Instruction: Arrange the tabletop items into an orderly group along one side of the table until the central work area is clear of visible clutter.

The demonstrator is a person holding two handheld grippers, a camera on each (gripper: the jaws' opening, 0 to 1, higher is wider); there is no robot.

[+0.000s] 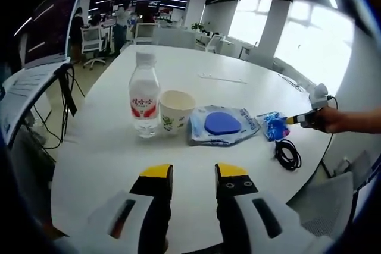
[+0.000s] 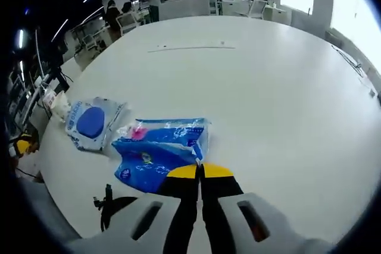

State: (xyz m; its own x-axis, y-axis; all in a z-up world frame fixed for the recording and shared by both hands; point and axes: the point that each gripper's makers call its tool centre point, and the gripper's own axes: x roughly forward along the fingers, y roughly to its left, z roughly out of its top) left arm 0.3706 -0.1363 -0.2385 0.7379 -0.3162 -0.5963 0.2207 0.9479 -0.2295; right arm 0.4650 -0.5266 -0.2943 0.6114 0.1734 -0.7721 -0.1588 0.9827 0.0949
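right claw (image 2: 200,172) pinched closed on blue snack bag (image 2: 159,151) edge, left claw (image 1: 194,172) jaws parted, holding nothing, water bottle (image 1: 144,94), paper cup (image 1: 176,111), wipes pack (image 1: 221,124) ahead of it on white tabletop (image 1: 196,84)

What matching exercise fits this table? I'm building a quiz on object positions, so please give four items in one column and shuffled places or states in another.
Column 1:
1. water bottle
2. paper cup
3. wipes pack
4. blue packet

Column 2:
A. flat, with a blue oval lid
B. pinched by the right gripper
C. upright, white cap, red label
D. between the bottle and the wipes

Pairs: 1-C, 2-D, 3-A, 4-B
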